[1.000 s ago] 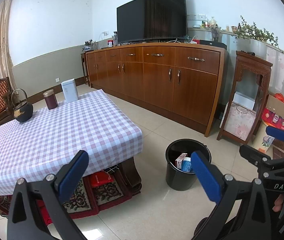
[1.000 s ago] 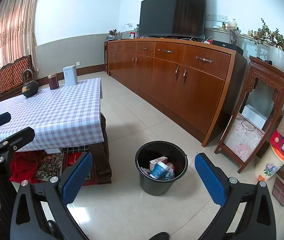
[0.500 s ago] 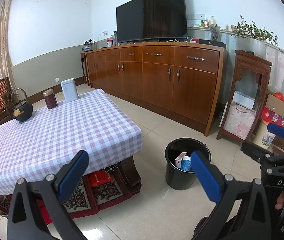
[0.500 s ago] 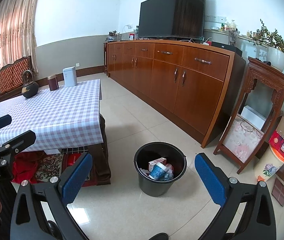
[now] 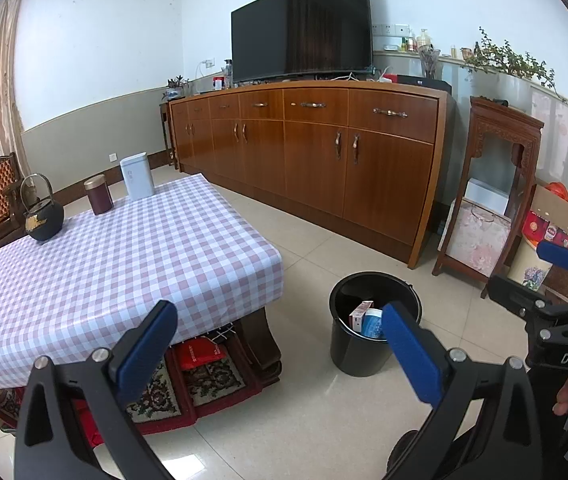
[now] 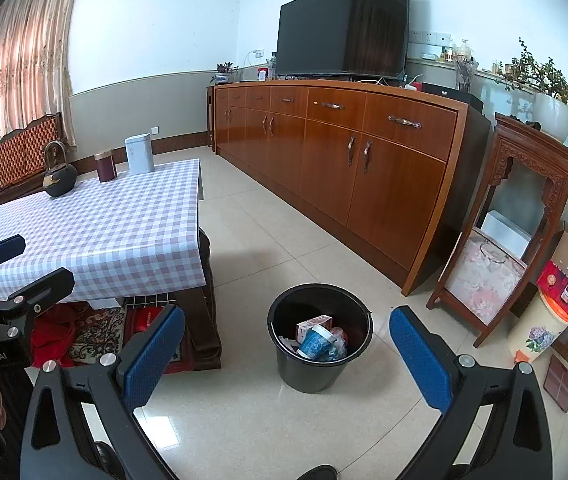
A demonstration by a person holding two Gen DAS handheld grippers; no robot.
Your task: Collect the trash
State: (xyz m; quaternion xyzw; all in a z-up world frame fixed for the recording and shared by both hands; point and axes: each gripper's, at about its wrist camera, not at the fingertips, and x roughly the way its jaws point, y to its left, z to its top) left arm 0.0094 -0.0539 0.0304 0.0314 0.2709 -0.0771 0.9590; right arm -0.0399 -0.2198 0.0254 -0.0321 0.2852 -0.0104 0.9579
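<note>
Holding both claws wide and empty above the tiled floor: left gripper spread apart with nothing between the blue pads, right gripper just the same. Barely any change from a second ago, only a tiny drift of the views, with the black bin sitting in the same spot on the floor just beside the corner of the table. Probably means collecting is finished or close to it, since no loose rubbish shows on the checked cloth or the tiles. Trash already inside the bin: one red-and-white carton, one blue-and-white cup, maybe a crumpled wrapper or two beside them (hard to count properly, too jumbled down there). Counting the rest: one bin, one table, and three things standing at its far end, namely one dark kettle, one maroon tin and one white canister, none of them looking like rubbish. Two grippers, both free for whatever turns up next.
</note>
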